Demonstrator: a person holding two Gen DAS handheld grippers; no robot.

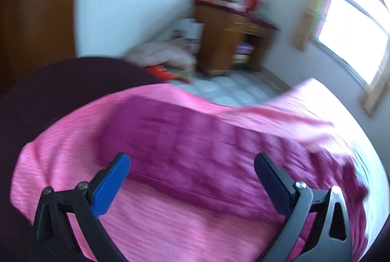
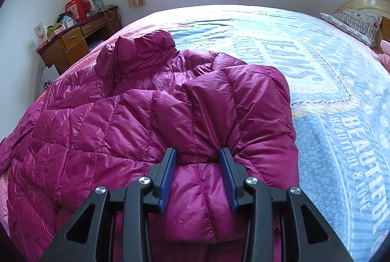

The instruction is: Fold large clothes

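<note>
Magenta quilted puffer jacket (image 2: 151, 115) lies spread on the bed (image 2: 329, 81) with blue printed cover, a puffy fold pinched between the right hand-held gripper (image 2: 197, 176) pads; left hand-held gripper (image 1: 192, 179) gapes wide, empty, above pink cloth.

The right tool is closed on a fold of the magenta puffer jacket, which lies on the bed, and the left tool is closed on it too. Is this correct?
Not quite. In the left wrist view the left tool stands wide open with nothing between its pads. The rest holds: in the right wrist view the right tool is closed on a fold of the magenta puffer jacket, which lies on the bed.
</note>
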